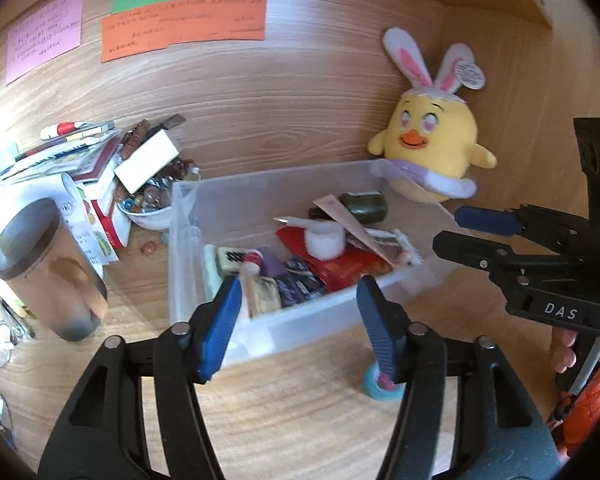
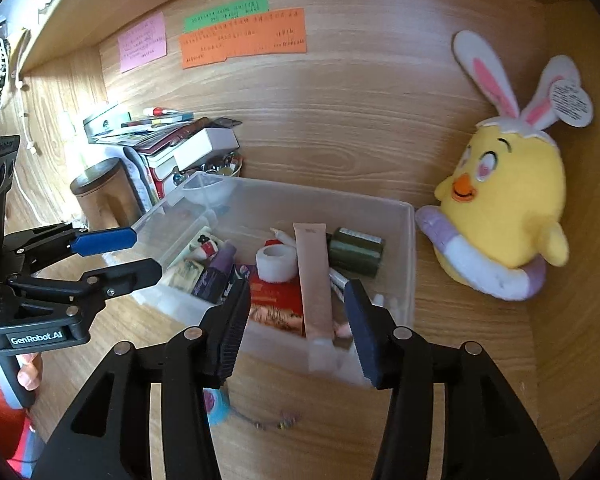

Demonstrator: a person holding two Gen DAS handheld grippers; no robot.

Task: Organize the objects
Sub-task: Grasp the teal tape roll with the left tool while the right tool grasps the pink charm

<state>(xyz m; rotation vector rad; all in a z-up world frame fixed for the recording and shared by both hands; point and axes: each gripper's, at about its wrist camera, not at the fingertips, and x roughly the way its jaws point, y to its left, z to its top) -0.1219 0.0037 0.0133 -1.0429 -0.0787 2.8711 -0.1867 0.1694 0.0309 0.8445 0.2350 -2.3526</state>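
both tongs sit on the near side of the clear plastic bin (image 1: 260, 324), jaws apart, nothing between the pads. no earlier shot to compare, so that's all that can be said there.

the left gripper (image 1: 298, 322) straddles the bin's near wall toward its left end, pointing down over the small packets inside. the right gripper (image 2: 296, 328) does the same further right along that wall, and the pink tube (image 2: 315, 280) lies right in its gap, just past the wall.

the tube's long axis runs from the bin's near wall toward its far wall, roughly along the way the right tongs point, so the right hand is clearly the nearer one to it. a grab would squeeze across the tube's narrow width, which looks workable.

one loose thing sits outside the bin: a blue tape roll (image 1: 382, 386) on the wooden desk (image 1: 300, 432), just in front of the near wall, about between the two grippers.

readable writing: "das" on the right handle, "genrobot.ai" on the left one. the sticky notes (image 2: 242, 38) on the panel behind the bin have handwriting too small to read. same for the tag on the yellow chick plush (image 2: 508, 216), which stands just right of the bin.
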